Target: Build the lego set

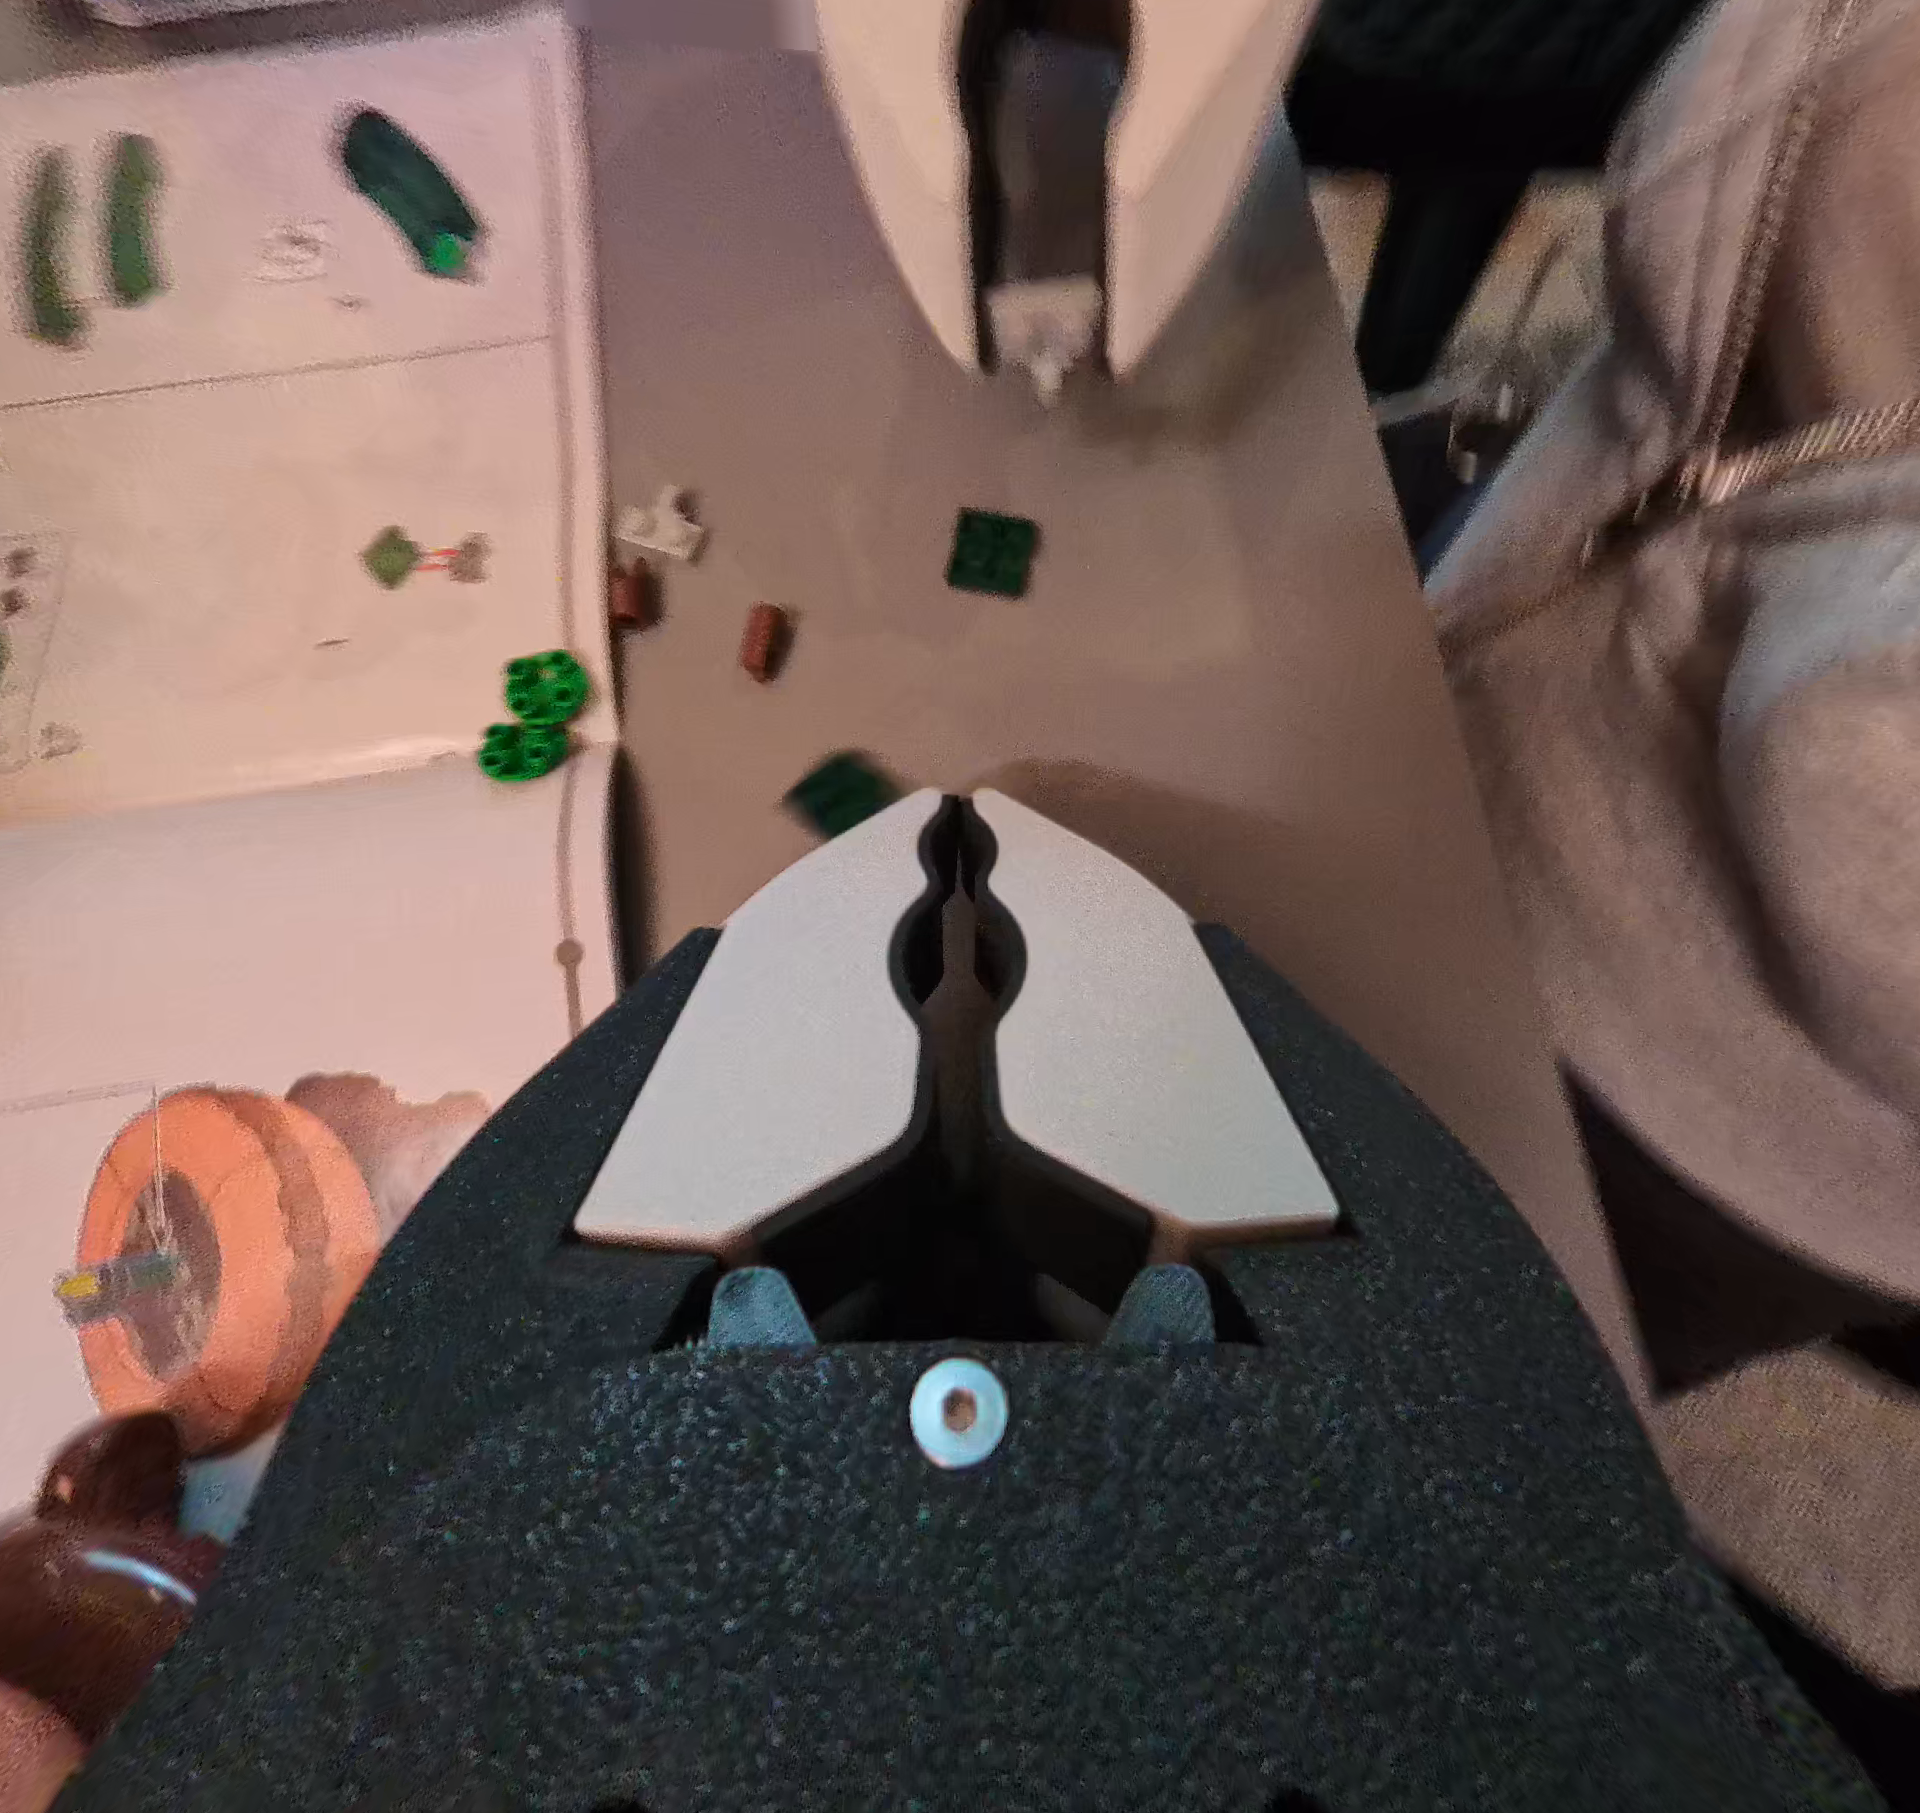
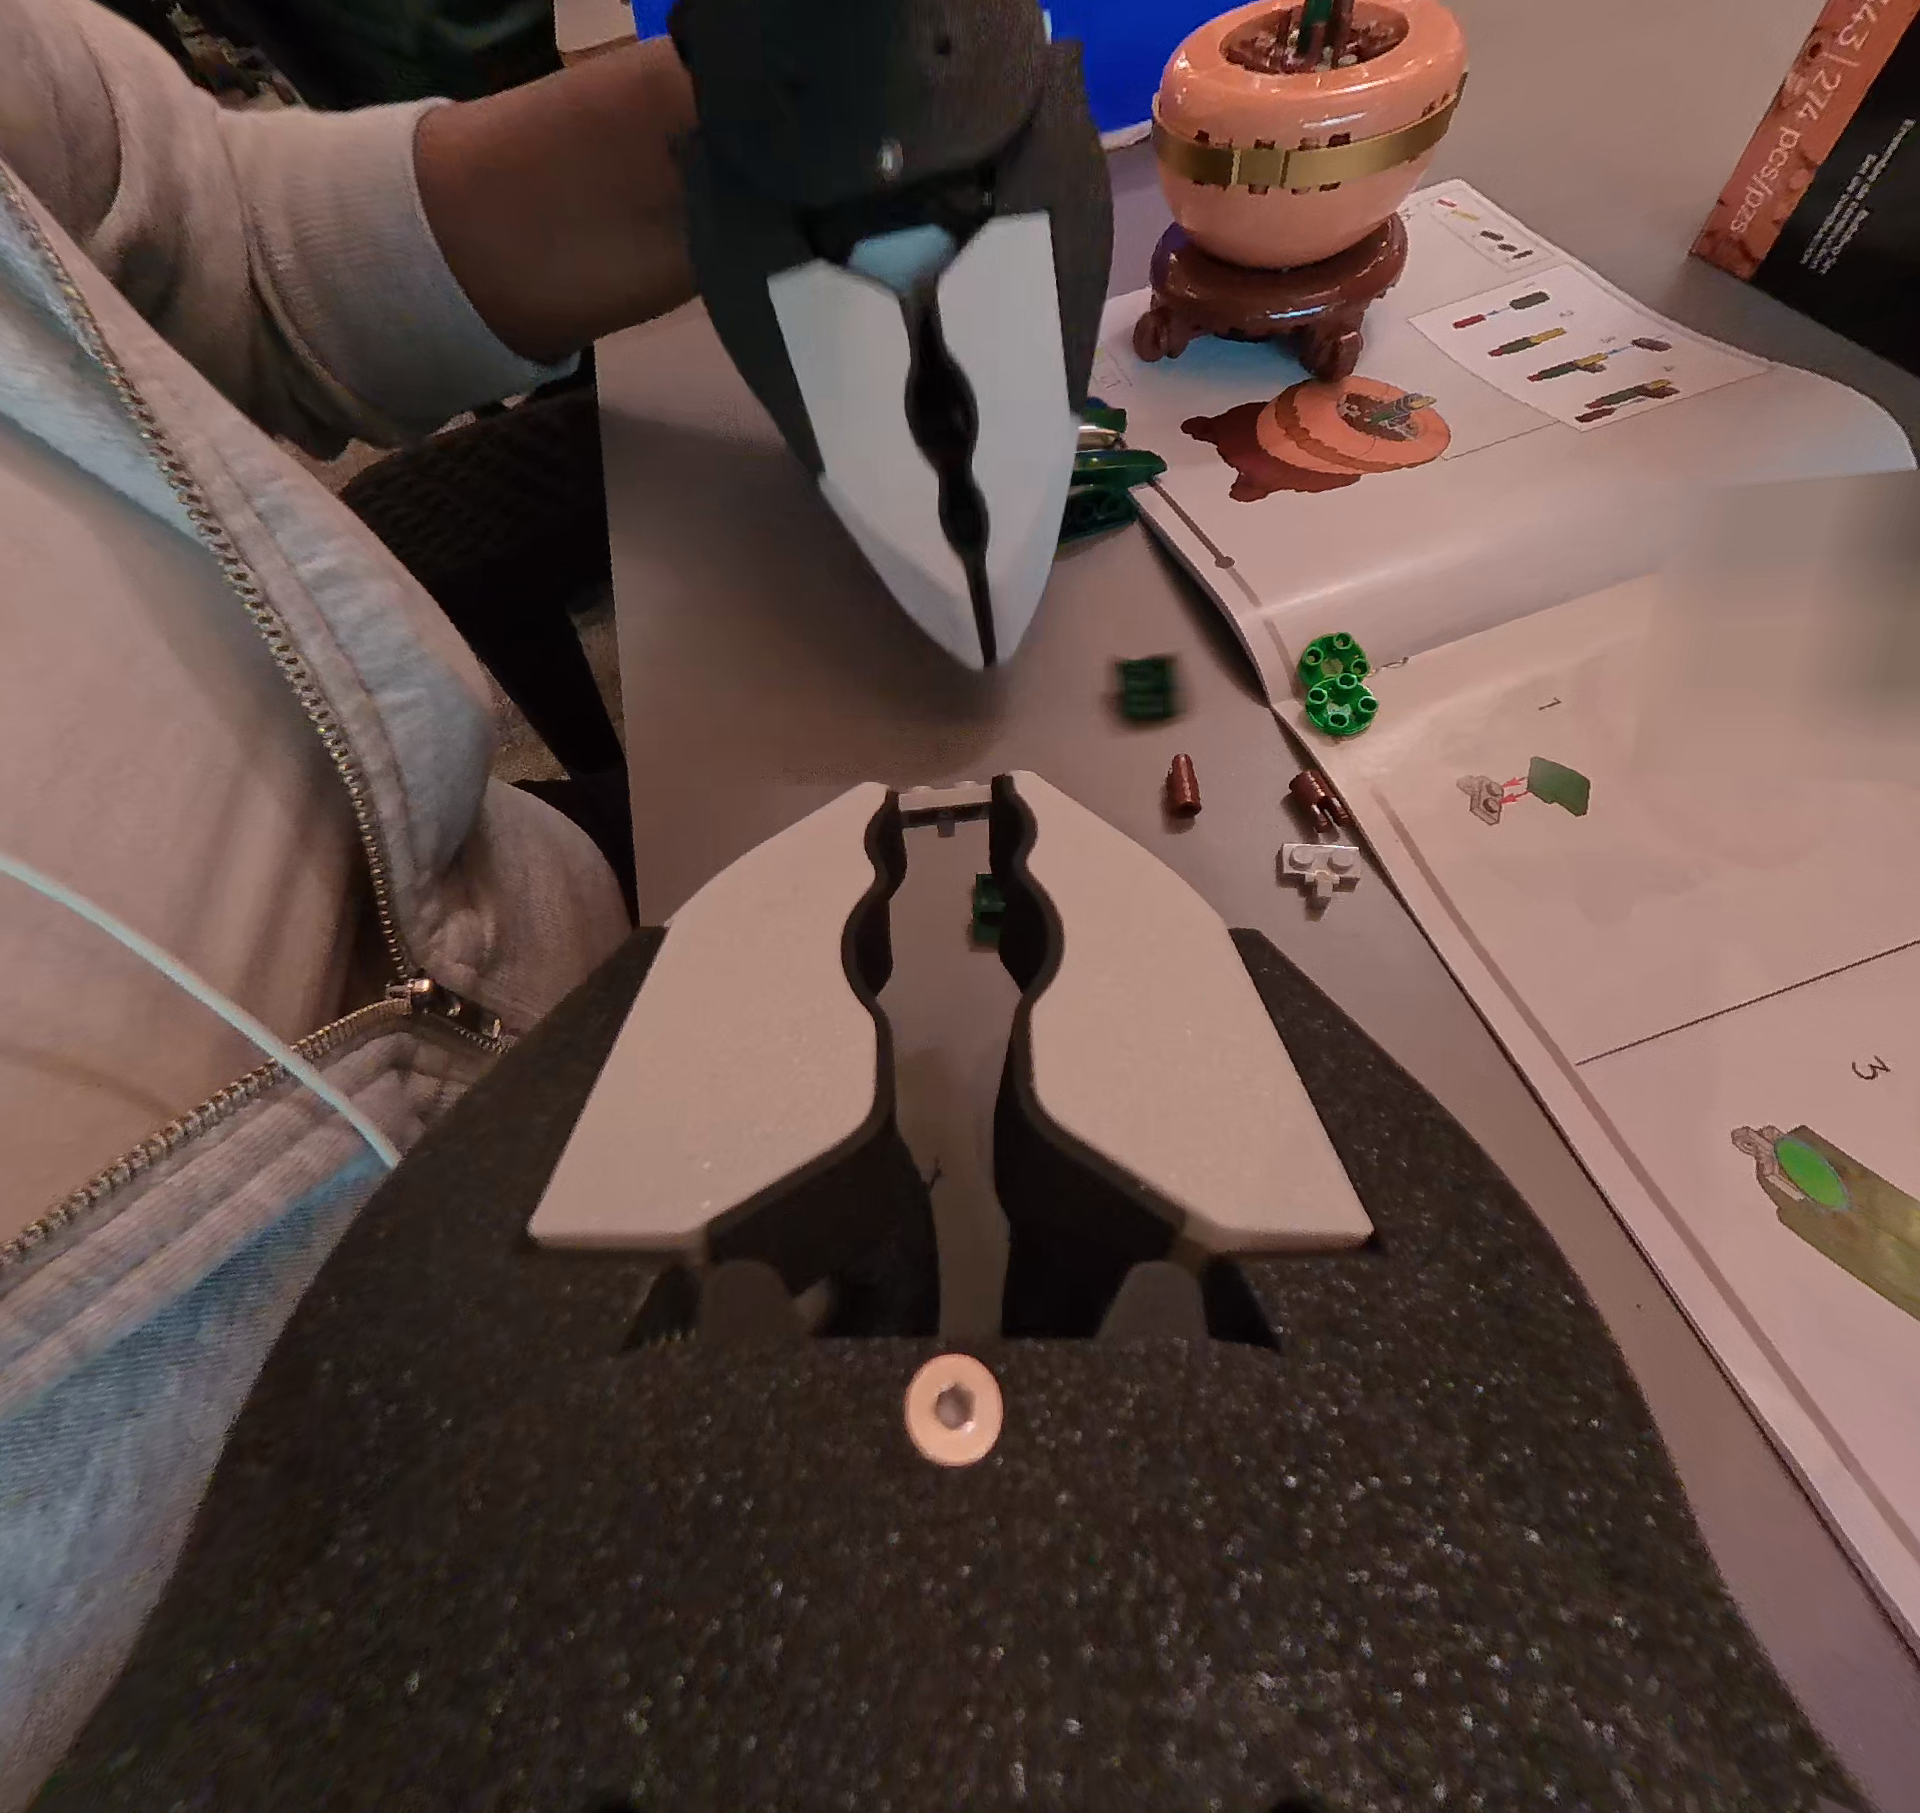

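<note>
We see a small light-grey plate pinched flat at the right claw's tips. Loose on the desk lie a second grey piece, two brown pegs, two dark-green plates and two bright-green round pieces. The peach pot model stands upright on the open instruction booklet.

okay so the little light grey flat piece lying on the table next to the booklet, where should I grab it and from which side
Judging by its pose, take the grey piece from above, pinching the two long edges of its studded plate. It lies flat on the table, so there is little height to grip from the sides, and the small tab sticking out looks too thin to hold. The left gripper is shut and empty, so I'd use it.
</note>
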